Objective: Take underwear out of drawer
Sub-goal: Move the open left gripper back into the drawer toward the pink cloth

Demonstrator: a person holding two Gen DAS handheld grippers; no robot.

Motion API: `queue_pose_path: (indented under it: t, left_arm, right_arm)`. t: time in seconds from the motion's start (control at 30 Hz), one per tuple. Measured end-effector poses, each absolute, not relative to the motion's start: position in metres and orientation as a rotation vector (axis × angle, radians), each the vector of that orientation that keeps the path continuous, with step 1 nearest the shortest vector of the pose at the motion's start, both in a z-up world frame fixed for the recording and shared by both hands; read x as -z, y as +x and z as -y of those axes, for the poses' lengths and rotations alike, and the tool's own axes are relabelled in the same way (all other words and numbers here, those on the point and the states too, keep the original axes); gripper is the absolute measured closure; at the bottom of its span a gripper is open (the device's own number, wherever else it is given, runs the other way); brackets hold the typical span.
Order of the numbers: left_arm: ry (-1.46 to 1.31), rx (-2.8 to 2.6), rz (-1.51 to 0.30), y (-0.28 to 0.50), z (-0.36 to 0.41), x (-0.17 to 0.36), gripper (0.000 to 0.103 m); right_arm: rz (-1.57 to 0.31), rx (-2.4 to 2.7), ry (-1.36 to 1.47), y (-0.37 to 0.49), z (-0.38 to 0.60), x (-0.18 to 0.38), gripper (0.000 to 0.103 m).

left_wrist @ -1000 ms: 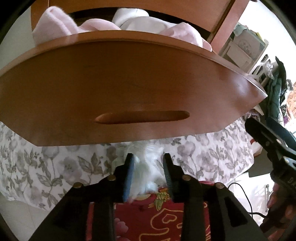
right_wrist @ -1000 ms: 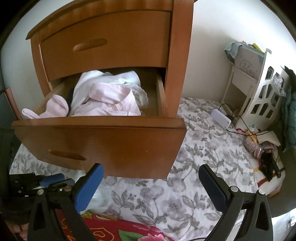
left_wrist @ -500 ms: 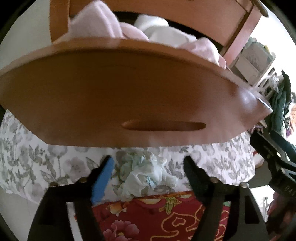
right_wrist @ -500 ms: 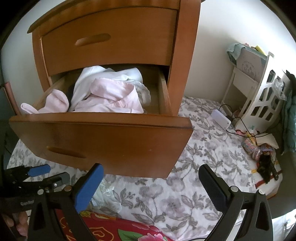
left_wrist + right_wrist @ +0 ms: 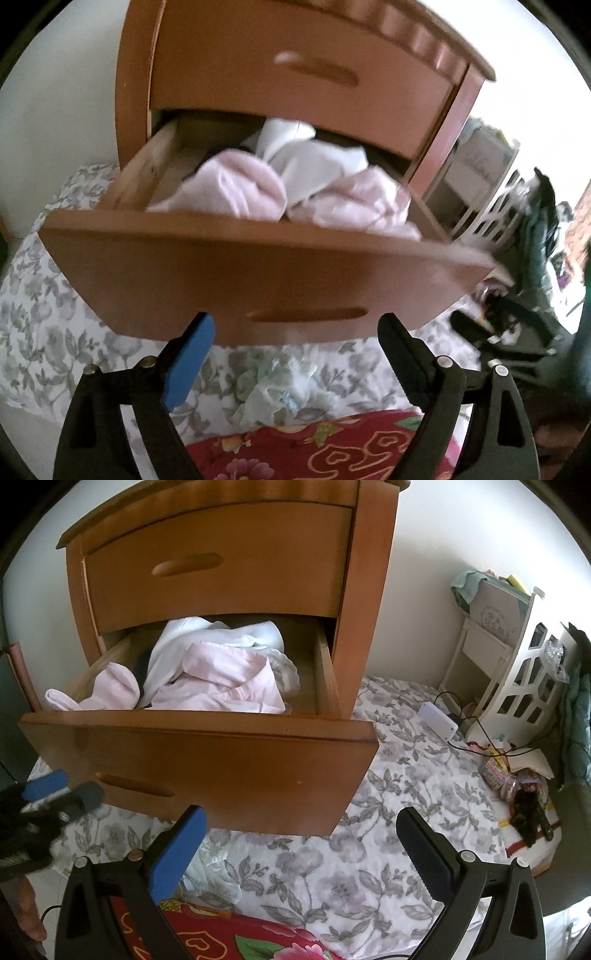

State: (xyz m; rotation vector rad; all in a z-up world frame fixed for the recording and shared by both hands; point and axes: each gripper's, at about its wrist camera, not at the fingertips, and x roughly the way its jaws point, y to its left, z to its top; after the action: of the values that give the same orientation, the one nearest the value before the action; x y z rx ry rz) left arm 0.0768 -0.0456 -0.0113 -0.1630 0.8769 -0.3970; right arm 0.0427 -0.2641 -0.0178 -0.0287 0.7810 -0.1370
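Observation:
The lower drawer (image 5: 258, 273) (image 5: 203, 760) of a wooden nightstand stands pulled out, holding pink and white garments (image 5: 258, 184) (image 5: 214, 675). A crumpled pale piece of underwear (image 5: 280, 387) (image 5: 207, 871) lies on the floral sheet below the drawer front. My left gripper (image 5: 295, 328) hovers above that piece, in front of the drawer; its jaws are opening wide with nothing between them. It also shows at the left edge of the right wrist view (image 5: 62, 794). My right gripper (image 5: 301, 818) hangs open and empty before the drawer's right corner.
The upper drawer (image 5: 214, 565) is shut. A floral bedsheet (image 5: 388, 812) covers the surface, with a red patterned cloth (image 5: 332, 450) nearest me. To the right stand a white lattice rack (image 5: 524, 686), a white box with cables (image 5: 439, 720) and small clutter (image 5: 517, 786).
My left gripper opened and let go of the pale underwear, which now lies on the sheet. It then rose, so the drawer's inside came into view. The right gripper stayed put.

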Motion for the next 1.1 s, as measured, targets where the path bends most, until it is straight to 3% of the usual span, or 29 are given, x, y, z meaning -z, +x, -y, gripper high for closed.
queue_pose_path:
  t: [0.07, 0.17, 0.47, 0.77, 1.1]
  left_arm:
    - [-0.21, 0.417, -0.864, 0.077, 0.04, 0.005, 0.011]
    - [-0.263, 0.431, -0.85, 0.078, 0.029, -0.002, 0.0]
    - [-0.31, 0.406, -0.712, 0.077, 0.003, -0.041, 0.0]
    - [-0.149, 0.109, -0.615, 0.09, -0.019, -0.079, 0.0]
    - [-0.156, 0.091, -0.632, 0.114, -0.029, -0.092, 0.0]
  right_arm:
    - [-0.779, 0.136, -0.028, 0.042, 0.264, 0.017, 0.0]
    - [-0.777, 0.132, -0.027, 0.042, 0.264, 0.016, 0.0]
    - [-0.773, 0.124, -0.014, 0.042, 0.264, 0.017, 0.0]
    - [-0.767, 0.124, -0.003, 0.042, 0.267, 0.017, 0.0]
    - [-0.762, 0.121, 0.003, 0.043, 0.269, 0.016, 0.0]
